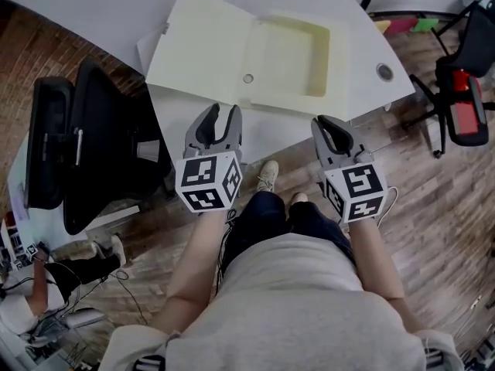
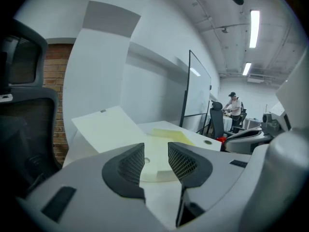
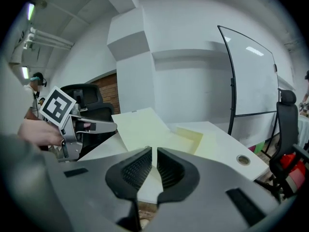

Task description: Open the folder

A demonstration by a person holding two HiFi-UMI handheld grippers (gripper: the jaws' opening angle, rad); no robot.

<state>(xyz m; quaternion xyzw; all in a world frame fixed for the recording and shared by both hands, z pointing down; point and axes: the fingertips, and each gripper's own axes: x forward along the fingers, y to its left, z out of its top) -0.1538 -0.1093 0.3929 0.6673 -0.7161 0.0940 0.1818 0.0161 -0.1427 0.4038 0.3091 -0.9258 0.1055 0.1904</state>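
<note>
A pale yellow box folder [image 1: 247, 52] lies open on the white desk [image 1: 371, 91], its lid [image 1: 201, 41] spread flat to the left and its shallow tray [image 1: 298, 52] to the right. My left gripper [image 1: 219, 118] hovers at the desk's near edge, just short of the folder, open and empty. My right gripper [image 1: 329, 126] hangs off the desk's near edge, shut with nothing between its jaws. The left gripper view shows the folder [image 2: 111, 127] beyond that gripper [image 2: 156, 161]. In the right gripper view the folder [image 3: 145, 127] lies past my right gripper [image 3: 154, 166], with the left gripper [image 3: 72, 124] off to the side.
A black office chair [image 1: 85, 145] stands close on the left of the desk. Another chair with a red part [image 1: 464, 91] is at the right. A round grommet [image 1: 384, 71] sits in the desk. A whiteboard [image 3: 251, 76] stands behind, and a person [image 2: 235, 105] far off.
</note>
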